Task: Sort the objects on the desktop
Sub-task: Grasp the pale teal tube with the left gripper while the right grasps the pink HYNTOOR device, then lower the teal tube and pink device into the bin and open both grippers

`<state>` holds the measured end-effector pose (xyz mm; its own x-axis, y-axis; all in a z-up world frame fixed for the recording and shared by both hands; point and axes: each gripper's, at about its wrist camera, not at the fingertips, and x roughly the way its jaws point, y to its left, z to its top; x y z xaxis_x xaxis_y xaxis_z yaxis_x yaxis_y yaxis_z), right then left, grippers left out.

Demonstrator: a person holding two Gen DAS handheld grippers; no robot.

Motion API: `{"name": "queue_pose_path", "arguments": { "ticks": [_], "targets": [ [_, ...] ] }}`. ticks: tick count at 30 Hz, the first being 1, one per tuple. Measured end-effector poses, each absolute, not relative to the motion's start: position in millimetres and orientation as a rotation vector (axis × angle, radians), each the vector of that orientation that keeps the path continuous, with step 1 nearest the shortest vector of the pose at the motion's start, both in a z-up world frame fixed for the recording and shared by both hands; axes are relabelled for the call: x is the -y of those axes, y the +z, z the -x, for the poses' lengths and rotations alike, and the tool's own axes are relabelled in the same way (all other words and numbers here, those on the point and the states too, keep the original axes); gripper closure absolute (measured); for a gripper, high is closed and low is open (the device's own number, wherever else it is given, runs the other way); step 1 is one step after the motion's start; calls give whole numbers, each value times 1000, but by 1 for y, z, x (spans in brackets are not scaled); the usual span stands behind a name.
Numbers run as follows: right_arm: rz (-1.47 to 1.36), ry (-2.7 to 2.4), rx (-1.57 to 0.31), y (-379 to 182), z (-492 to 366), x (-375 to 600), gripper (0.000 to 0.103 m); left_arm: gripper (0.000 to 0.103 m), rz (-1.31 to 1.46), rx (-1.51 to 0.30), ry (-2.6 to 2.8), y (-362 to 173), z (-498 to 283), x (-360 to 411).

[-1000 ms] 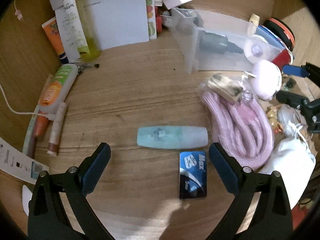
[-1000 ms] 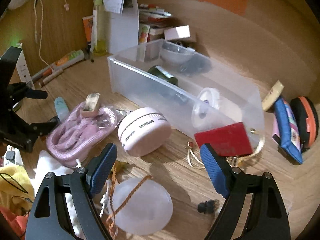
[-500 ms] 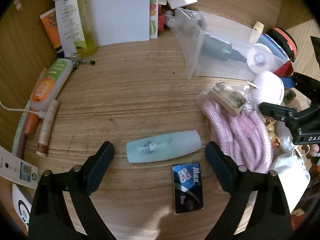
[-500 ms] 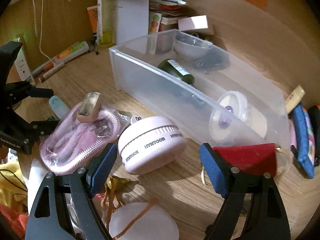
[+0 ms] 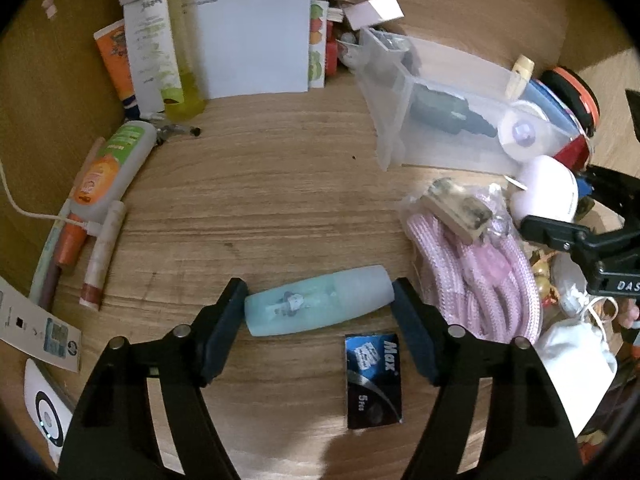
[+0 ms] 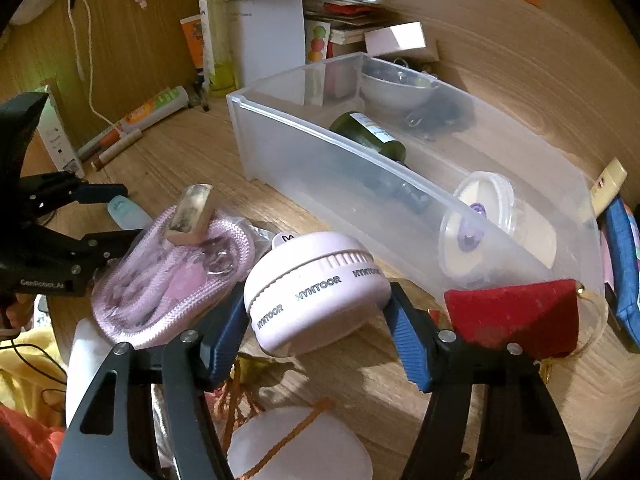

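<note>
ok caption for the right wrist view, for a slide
Right hand-held gripper closes around the pink HYNTOOR case, beside a clear bin and pink rope.

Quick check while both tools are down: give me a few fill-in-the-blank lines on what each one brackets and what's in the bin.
1. The left tool brackets a pale ____ tube lying on the desk.
2. The right tool brackets a round pink case printed ____.
3. The dark green bottle lies inside the clear ____.

Missing words: blue; HYNTOOR; bin

1 bin (image 6: pixel 420 184), 2 tongs (image 5: pixel 318 312) (image 6: pixel 316 312)
</note>
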<state>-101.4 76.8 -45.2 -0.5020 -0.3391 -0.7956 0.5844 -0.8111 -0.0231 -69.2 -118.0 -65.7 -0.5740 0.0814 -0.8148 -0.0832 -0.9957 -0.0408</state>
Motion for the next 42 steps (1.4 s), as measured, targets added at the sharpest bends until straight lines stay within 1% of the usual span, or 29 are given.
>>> {"name": "queue_pose_path", "arguments": {
  "ticks": [6, 11, 17, 23, 33, 37, 42],
  "targets": [
    [-1081, -2331, -360, -28, 95, -84, 40, 30, 1316, 22, 2766, -45, 63, 119],
    [-1011, -2367, -348, -5, 89, -91, 40, 30, 1196, 1, 2821, -16, 62, 110],
    [-958, -2419, -337, 18, 85, -104, 40, 30, 1072, 74, 2821, 12, 68, 106],
    [-952, -2470, -337, 29, 84, -123, 40, 30, 985, 81, 2805, 32, 82, 96],
    [-928, -2573, -308, 45, 117, -158, 40, 30, 985, 17, 2755, 41, 134, 69],
    [-929, -2605, -317, 45, 138, -170, 40, 30, 1021, 2, 2720, 33, 154, 56],
    [-995, -2597, -311, 32, 163, -178, 40, 30, 1092, -42, 2676, 14, 171, 41]
  ]
}}
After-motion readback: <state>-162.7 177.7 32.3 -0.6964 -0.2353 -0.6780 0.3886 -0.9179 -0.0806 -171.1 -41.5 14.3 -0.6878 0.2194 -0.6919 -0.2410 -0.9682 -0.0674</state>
